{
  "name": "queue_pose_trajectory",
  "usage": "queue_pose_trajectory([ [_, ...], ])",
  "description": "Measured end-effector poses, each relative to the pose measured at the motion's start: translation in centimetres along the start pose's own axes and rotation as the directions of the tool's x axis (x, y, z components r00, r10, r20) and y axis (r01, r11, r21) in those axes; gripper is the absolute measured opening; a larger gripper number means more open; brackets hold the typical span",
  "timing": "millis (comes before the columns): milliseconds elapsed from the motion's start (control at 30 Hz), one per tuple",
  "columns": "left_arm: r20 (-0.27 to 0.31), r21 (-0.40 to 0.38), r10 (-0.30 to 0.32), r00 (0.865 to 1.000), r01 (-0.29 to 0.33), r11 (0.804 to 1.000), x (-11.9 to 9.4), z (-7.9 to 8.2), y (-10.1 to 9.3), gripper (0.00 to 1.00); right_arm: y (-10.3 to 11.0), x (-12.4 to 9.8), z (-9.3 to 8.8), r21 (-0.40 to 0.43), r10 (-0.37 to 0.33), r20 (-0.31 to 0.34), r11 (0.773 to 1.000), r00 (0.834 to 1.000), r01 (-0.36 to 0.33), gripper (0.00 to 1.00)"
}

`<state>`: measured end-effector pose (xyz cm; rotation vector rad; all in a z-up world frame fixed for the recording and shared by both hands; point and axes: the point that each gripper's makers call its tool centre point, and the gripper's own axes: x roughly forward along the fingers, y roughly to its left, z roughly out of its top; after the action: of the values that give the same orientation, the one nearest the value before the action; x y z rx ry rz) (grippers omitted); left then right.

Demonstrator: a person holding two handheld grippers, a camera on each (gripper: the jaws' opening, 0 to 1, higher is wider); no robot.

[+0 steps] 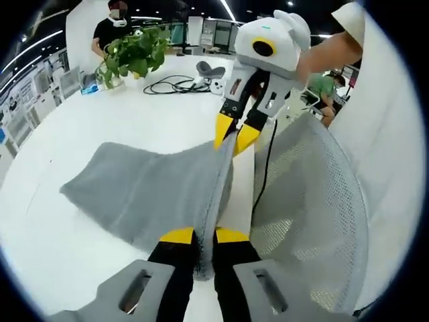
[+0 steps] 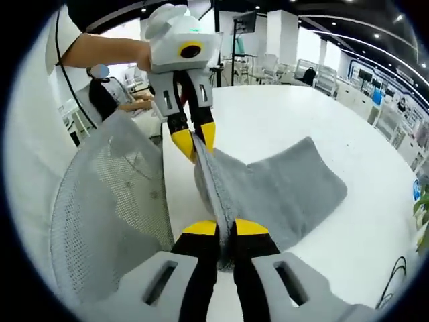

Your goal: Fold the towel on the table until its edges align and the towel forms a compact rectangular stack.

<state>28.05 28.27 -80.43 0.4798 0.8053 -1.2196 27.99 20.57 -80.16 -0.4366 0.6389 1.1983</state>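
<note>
1. Pinching the towel (image 1: 154, 191) along one raised edge, both grippers hold it off the counter (image 1: 80, 121) on the side nearest the person, while the rest of the grey cloth lies spread on the white top.
2. In the left gripper view, the left gripper (image 1: 204, 236) has its yellow-tipped jaws pressed together on a fold of the towel, and the cloth runs taut from there up to the right gripper (image 1: 234, 137), whose jaws also nip the same edge.
3. In the right gripper view, the right gripper (image 2: 224, 229) clamps the towel (image 2: 288, 181) between closed jaws, with the left gripper (image 2: 194, 144) gripping the far end of the lifted edge.
4. The edge between the two grippers forms a straight ridge; from it the towel slopes down onto the counter (image 2: 281, 121).
5. A grey mesh chair back (image 1: 308, 194) stands just beside the counter's edge, close to the grippers.
6. A potted plant (image 1: 134, 54) and a black cable (image 1: 171, 85) sit far across the counter, well apart from the towel.
</note>
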Motion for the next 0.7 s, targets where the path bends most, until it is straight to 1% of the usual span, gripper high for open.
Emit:
queue_pose_trajectory([
  [100,0.010,-0.005,0.003,1.000,-0.003,1.000,-0.5,0.5,0.3,0.09,-0.6,-0.5,1.2,0.023,-0.012,0.032,1.000,0.999,0.011,0.05],
  [300,0.022,0.001,0.005,1.000,-0.005,1.000,-1.7,1.4,1.0,0.09,-1.2,-1.1,2.8,0.024,-0.031,0.069,0.999,0.997,0.030,0.05],
  [467,0.046,-0.004,0.006,0.999,-0.006,1.000,-3.0,2.4,1.3,0.09,-1.9,-2.1,4.6,0.053,-0.047,0.120,0.998,0.992,0.041,0.05],
  [567,0.066,-0.028,-0.007,0.998,0.008,1.000,-3.8,3.1,1.4,0.09,-1.9,-2.5,5.4,0.073,-0.051,0.143,0.997,0.988,0.041,0.05],
  [700,0.079,-0.049,-0.028,0.996,0.032,0.998,-4.5,3.6,1.3,0.09,-1.8,-3.1,6.3,0.112,-0.048,0.172,0.993,0.984,0.029,0.05],
])
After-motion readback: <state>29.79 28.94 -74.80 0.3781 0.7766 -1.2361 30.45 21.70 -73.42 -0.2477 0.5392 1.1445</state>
